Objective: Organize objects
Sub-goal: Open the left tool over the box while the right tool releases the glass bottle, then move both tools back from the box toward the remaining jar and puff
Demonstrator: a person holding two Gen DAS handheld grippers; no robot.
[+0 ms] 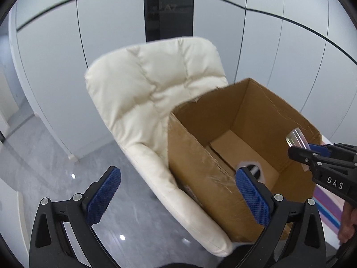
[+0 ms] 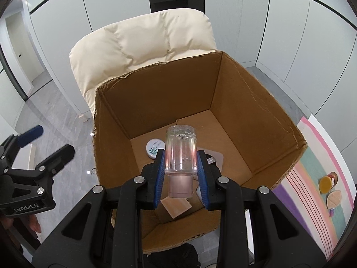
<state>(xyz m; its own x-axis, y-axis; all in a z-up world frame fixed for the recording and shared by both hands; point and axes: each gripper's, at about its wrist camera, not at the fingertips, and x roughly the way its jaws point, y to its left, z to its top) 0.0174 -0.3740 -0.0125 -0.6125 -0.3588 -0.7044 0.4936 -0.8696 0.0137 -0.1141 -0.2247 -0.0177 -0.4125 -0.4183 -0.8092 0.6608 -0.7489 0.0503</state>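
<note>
The right gripper point(image 2: 180, 169) tilts steeply downward over the open cardboard box point(image 2: 256, 102), its blue pads point(image 2: 158, 178) pressed against the sides of a clear bottle point(image 2: 180, 151), so the jaws are nearly closed on it. The bottle is transparent with a pale pink cap end toward the camera and faint printed lettering near its far end; it hangs above the box interior, clear of the floor of the box. The left gripper point(image 1: 178, 198) also points downward, beside the box's left wall, its jaws spread wide with nothing between them; in the right wrist view it appears at the left edge point(image 2: 48, 143), with part of a hand beneath it. Inside the box lie a round white tin point(image 2: 154, 148) with a green leaf mark, a flat tan card point(image 2: 176, 207) and a pale packet point(image 2: 217, 157) partly hidden by the gripper. The box stands on a cream padded chair point(image 2: 142, 42). To the right lies a striped mat point(image 2: 312, 178) carrying a yellow-lidded jar point(image 2: 326, 183). Beyond are a grey marbled floor point(image 1: 55, 169) and white wall panels point(image 1: 107, 26).
</note>
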